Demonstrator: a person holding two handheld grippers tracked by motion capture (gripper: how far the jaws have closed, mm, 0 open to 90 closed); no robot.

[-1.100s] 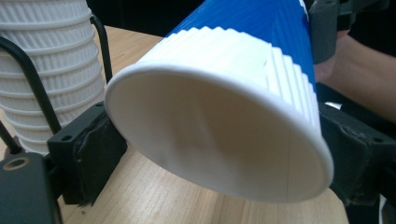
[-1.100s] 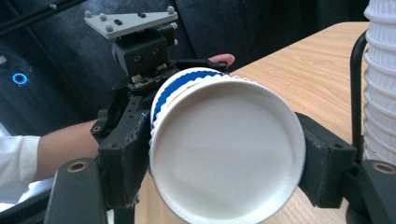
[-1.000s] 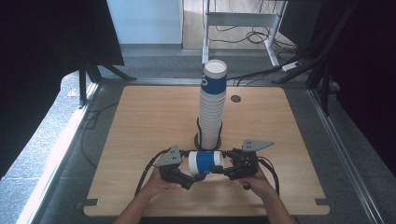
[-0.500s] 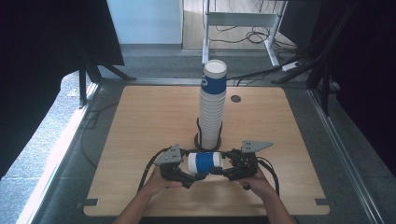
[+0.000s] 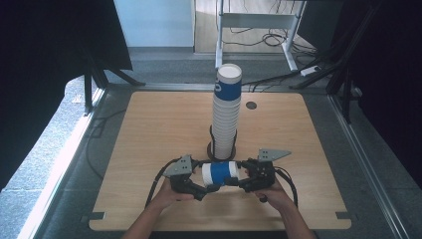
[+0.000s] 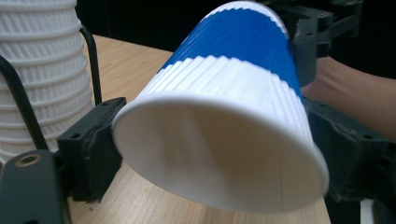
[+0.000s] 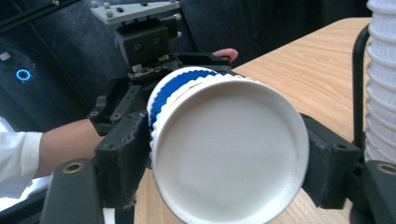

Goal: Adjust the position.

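Observation:
A ribbed paper cup, white with a blue band, lies level between my two grippers just above the table's near edge. My left gripper has its jaws on the cup's open mouth; they have just been closing and both pads touch the rim. My right gripper holds the cup's flat bottom; its jaws have just been opening a little, but both pads still lie against the base. Each gripper view shows the other gripper behind the cup.
A tall stack of the same cups stands in a black wire holder right behind the held cup. A small dark hole sits in the wooden table. Cables trail from both grippers.
Hands, grippers and cup sit where they were a second ago; the high view shows no clear jaw movement.

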